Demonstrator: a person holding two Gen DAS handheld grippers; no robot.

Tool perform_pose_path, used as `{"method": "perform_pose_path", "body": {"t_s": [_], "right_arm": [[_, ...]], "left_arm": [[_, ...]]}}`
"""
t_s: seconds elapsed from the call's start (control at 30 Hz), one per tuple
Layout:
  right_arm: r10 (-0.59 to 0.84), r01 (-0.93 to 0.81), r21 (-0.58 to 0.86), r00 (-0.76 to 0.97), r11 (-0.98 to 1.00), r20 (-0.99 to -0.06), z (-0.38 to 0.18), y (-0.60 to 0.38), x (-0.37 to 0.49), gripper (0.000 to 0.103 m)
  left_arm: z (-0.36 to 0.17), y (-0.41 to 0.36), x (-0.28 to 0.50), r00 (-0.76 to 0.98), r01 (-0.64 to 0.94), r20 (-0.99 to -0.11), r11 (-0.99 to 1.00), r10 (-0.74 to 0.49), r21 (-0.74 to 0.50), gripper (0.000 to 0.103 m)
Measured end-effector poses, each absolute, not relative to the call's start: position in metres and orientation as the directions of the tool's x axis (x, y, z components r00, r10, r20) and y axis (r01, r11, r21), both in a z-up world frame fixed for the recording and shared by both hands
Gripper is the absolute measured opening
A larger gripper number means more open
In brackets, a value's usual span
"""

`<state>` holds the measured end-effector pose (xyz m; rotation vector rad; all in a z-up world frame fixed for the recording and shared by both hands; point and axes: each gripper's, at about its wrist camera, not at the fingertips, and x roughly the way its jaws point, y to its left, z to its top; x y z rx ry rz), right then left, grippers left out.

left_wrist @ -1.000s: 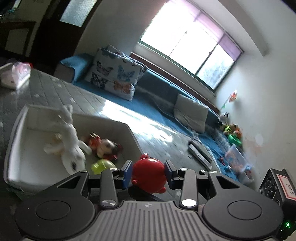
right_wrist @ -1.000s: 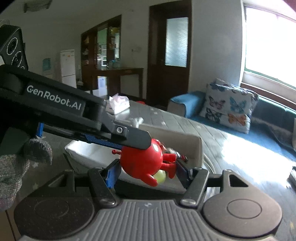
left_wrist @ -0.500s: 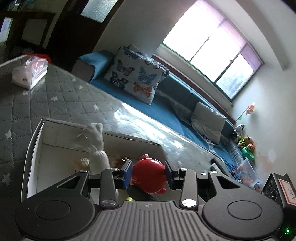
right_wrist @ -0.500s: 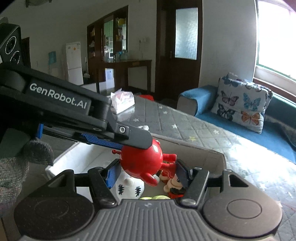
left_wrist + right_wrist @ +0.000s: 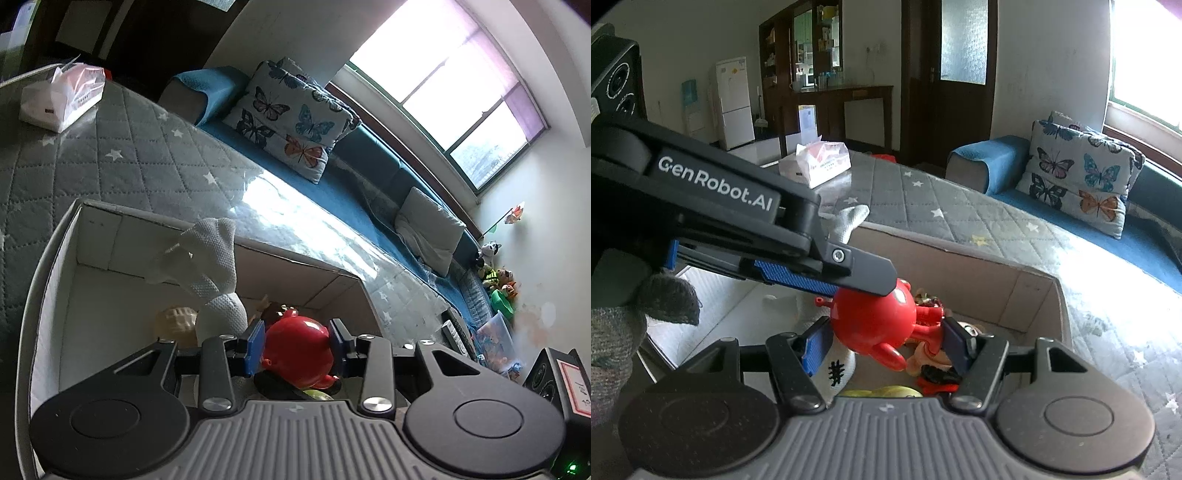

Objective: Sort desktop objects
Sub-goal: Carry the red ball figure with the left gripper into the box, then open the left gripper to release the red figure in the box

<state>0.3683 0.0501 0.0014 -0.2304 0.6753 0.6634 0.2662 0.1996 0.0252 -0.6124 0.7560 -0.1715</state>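
The left gripper (image 5: 297, 349) has its blue pads on both sides of the red toy (image 5: 298, 352) and squeezes it. The right gripper (image 5: 884, 341) sits around the same toy (image 5: 873, 325); its left pad touches, but the right pad looks a little apart, so I cannot tell if it grips. The toy hangs over the open box (image 5: 92, 236), just above a white plush (image 5: 218, 266) and other small toys. This looks like the drop-off step. Next, both grippers need to open up and let the toy fall in the box.
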Motion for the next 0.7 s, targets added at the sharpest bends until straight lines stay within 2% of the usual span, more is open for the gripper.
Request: {"method": "perform_pose_path", "body": {"t_s": [0.37,0.47,0.7], "right_arm": [[0.490,-0.627,0.016,0.593,0.779,-0.639,0.000,0.049,0.363,0.067],[0.483,-0.618,0.012,0.602,0.786,-0.636,0.000,0.048,0.359,0.078],[0.487,-0.606,0.018,0.621,0.795,-0.614,0.006,0.043,0.348,0.083]], "left_arm": [[0.023,0.200,0.267,0.707,-0.082,-0.617,0.826,-0.346,-0.557,0.040],[0.028,0.199,0.261,0.714,-0.078,-0.618,0.840,-0.328,-0.537,0.040],[0.041,0.194,0.244,0.735,-0.068,-0.613,0.868,-0.290,-0.492,0.040]]}}
